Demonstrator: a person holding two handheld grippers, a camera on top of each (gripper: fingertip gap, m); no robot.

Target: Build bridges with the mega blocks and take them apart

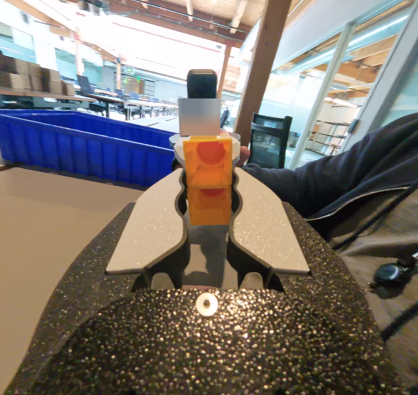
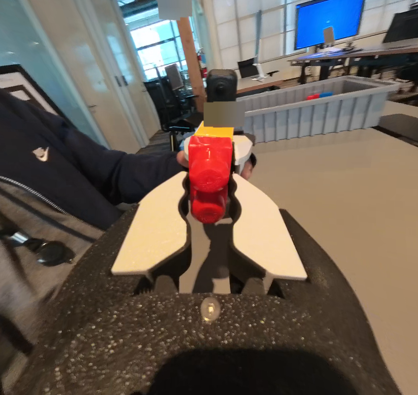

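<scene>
Jaws of both grippers are closed on joined blocks held above the counter [image 2: 339, 191]: the left gripper [image 1: 208, 180] clamps the hollow yellow plastic block [image 1: 207, 164], the right gripper [image 2: 209, 189] the red studded block [image 2: 209, 176]. Pull straight apart, without twisting. A grey ribbed bin [image 2: 316, 117] and a blue bin [image 1: 79, 144] stand well clear.

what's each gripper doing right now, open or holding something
left gripper: closed on the yellow block.
right gripper: closed on the red block.
</scene>
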